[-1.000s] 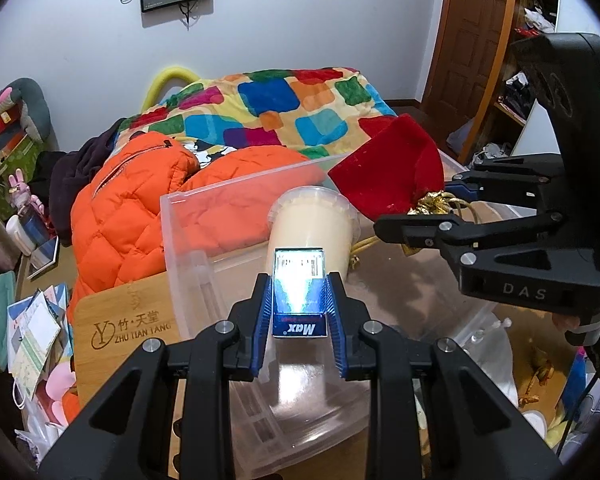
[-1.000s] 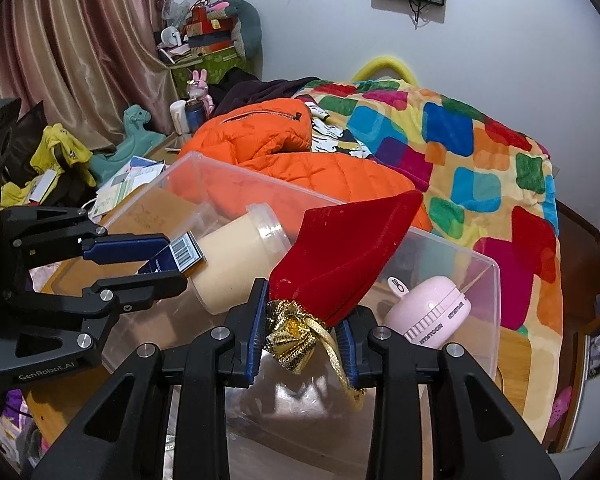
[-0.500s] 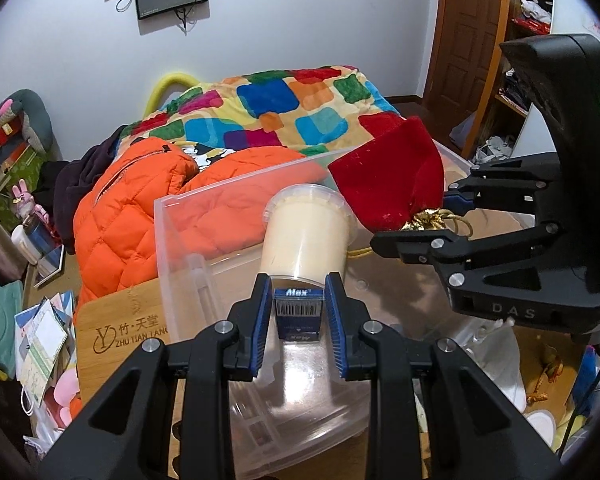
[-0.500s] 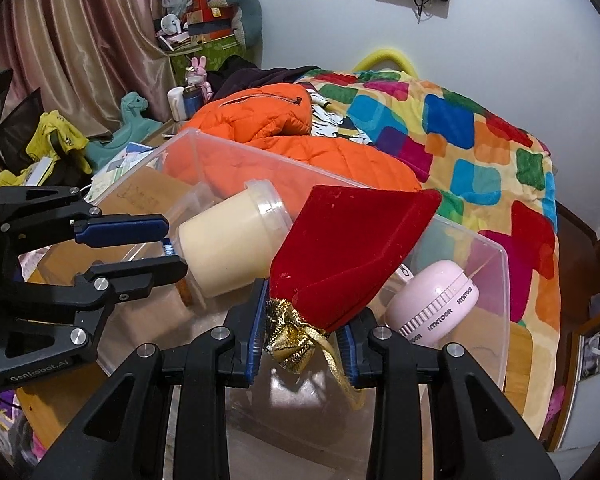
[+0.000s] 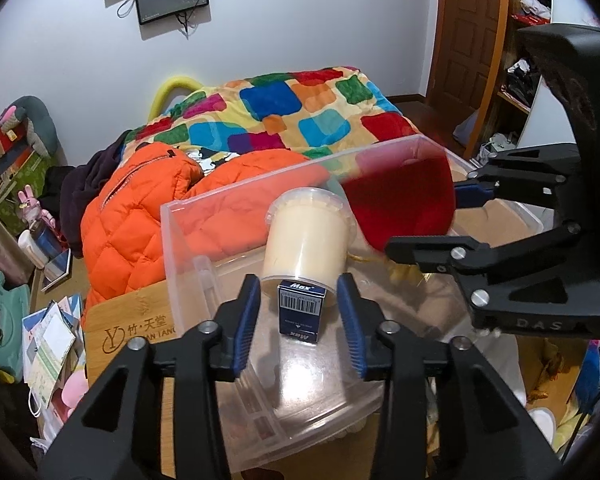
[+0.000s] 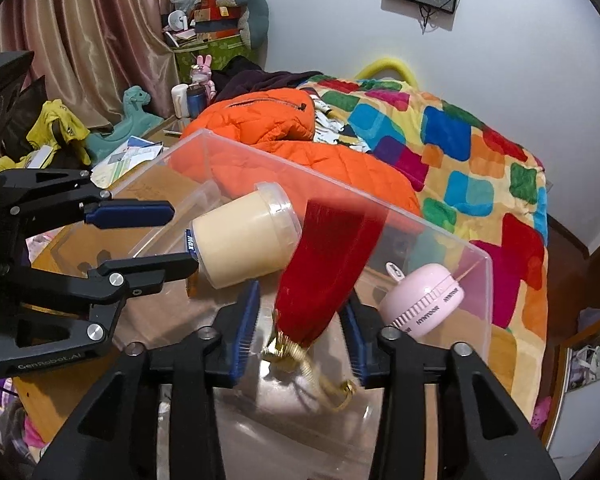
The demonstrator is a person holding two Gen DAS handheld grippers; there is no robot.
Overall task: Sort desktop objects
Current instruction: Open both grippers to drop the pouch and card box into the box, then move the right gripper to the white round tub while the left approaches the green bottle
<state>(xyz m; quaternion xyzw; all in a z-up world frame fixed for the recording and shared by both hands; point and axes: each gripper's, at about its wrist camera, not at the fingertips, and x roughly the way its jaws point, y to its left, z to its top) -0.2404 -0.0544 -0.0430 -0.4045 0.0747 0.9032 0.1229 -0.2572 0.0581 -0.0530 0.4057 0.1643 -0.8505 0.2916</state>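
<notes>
A small dark blue "Max" box (image 5: 300,312) stands on the floor of the clear plastic bin (image 5: 172,216) against a cream jar (image 5: 306,240) lying on its side. My left gripper (image 5: 299,324) straddles the box; its jaws are opening and the pads are off it. In the right wrist view a red velvet pouch (image 6: 328,272) with a gold tassel, blurred, hangs between the opening jaws of my right gripper (image 6: 300,332), with gaps at both pads. The left gripper (image 6: 180,240), the jar (image 6: 248,240) and the bin's rim (image 6: 380,204) show there too.
A pink handheld fan (image 6: 424,304) lies in the bin's right end. Behind the bin are an orange puffer jacket (image 5: 140,208) and a bed with a colourful blanket (image 5: 284,116). A wooden desktop (image 5: 128,320) carries the bin. Papers and toys crowd the left.
Both grippers' jaws have spread. The blue box left the left pads and now stands free on the bin floor. The red pouch slid down between the right fingers and is blurred.
</notes>
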